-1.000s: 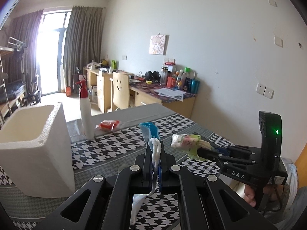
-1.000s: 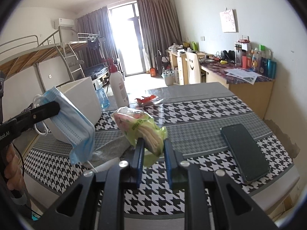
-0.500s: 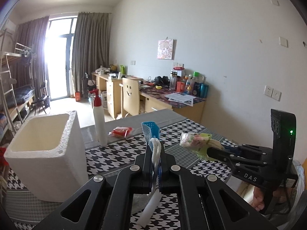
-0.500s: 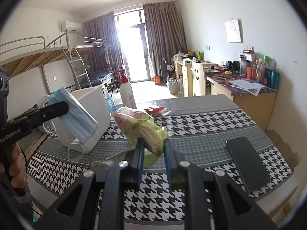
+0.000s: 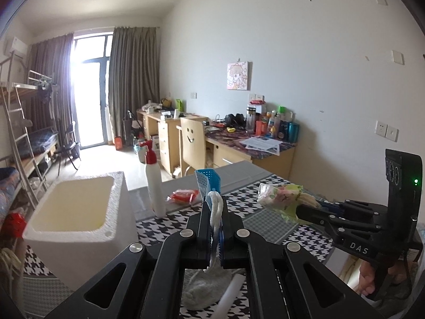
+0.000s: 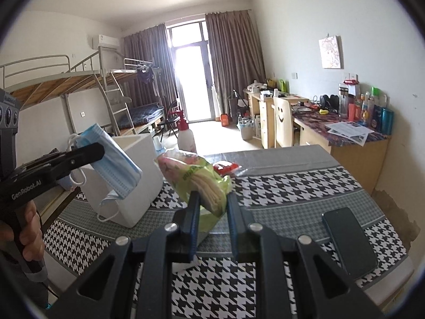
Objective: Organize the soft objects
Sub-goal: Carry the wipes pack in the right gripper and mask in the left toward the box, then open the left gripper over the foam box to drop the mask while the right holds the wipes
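Observation:
My left gripper [image 5: 214, 206] is shut on a blue face mask [image 5: 208, 184], whose white ear loops poke up between the pads. In the right wrist view that mask [image 6: 114, 163] hangs from the left gripper [image 6: 99, 150] in front of the white foam box [image 6: 132, 186]. My right gripper [image 6: 209, 199] is shut on a green plastic packet of soft goods [image 6: 196, 175], held above the houndstooth table. In the left wrist view the same packet [image 5: 279, 195] sticks out of the right gripper [image 5: 301, 210] at the right. The foam box [image 5: 77, 218] stands open-topped at the left.
A white spray bottle with a red head [image 5: 154, 183] and a red packet [image 5: 183, 195] sit behind the box. A dark phone [image 6: 348, 242] lies at the table's right edge. A grey cloth [image 5: 196, 289] and a white tube lie under the left gripper. A chair and desks stand behind.
Both grippers have risen a little with their loads, so the table sits lower in both views. The mask now hangs clear in front of the foam box.

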The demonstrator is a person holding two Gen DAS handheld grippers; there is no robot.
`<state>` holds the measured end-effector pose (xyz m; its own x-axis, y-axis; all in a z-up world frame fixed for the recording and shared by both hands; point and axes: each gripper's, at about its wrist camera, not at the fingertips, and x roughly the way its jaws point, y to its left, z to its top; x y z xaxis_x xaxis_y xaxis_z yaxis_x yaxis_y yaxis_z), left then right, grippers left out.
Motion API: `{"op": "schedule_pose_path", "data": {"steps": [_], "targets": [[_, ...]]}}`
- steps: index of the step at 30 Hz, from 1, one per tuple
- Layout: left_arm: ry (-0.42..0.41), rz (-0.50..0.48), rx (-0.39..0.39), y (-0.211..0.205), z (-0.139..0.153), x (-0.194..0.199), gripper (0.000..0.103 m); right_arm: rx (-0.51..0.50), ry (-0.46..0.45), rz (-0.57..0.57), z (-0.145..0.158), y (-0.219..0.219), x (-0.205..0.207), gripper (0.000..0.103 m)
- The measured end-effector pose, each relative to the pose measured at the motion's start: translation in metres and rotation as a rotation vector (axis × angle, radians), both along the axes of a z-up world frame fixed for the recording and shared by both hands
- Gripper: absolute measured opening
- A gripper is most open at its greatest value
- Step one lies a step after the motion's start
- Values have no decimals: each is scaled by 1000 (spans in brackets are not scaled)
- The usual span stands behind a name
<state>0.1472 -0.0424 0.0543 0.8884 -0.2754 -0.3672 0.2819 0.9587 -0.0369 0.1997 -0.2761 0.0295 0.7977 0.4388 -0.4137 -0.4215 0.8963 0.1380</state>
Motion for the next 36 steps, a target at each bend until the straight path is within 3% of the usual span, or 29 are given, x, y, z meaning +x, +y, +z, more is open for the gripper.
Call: {"op": "schedule_pose_path", "data": {"steps": [36], "targets": [[-103, 133, 30, 32, 38, 20, 4, 52, -55, 93, 37, 40, 29, 24]]}}
